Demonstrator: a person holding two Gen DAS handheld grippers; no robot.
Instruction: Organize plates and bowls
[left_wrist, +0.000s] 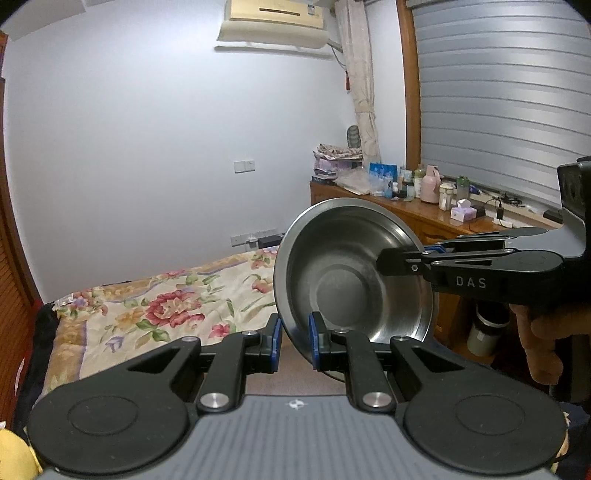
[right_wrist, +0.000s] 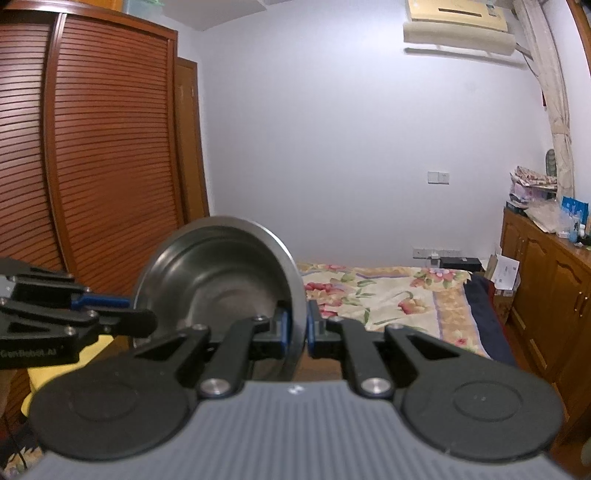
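A stainless steel bowl (left_wrist: 343, 280) is held up in the air on its side, hollow facing the camera. My left gripper (left_wrist: 295, 343) has its two blue-padded fingers on either side of the bowl's lower rim, with a small gap at the left pad. My right gripper (left_wrist: 402, 260) comes in from the right and is shut on the bowl's right rim. In the right wrist view the right gripper (right_wrist: 295, 328) clamps the bowl (right_wrist: 218, 280) by its rim, and the left gripper (right_wrist: 136, 314) grips the opposite edge.
A bed with a floral cover (left_wrist: 159, 310) lies below and behind the bowl. A wooden sideboard (left_wrist: 436, 218) crowded with bottles stands at the right under a shuttered window. A slatted wooden wardrobe (right_wrist: 92, 147) stands at the left.
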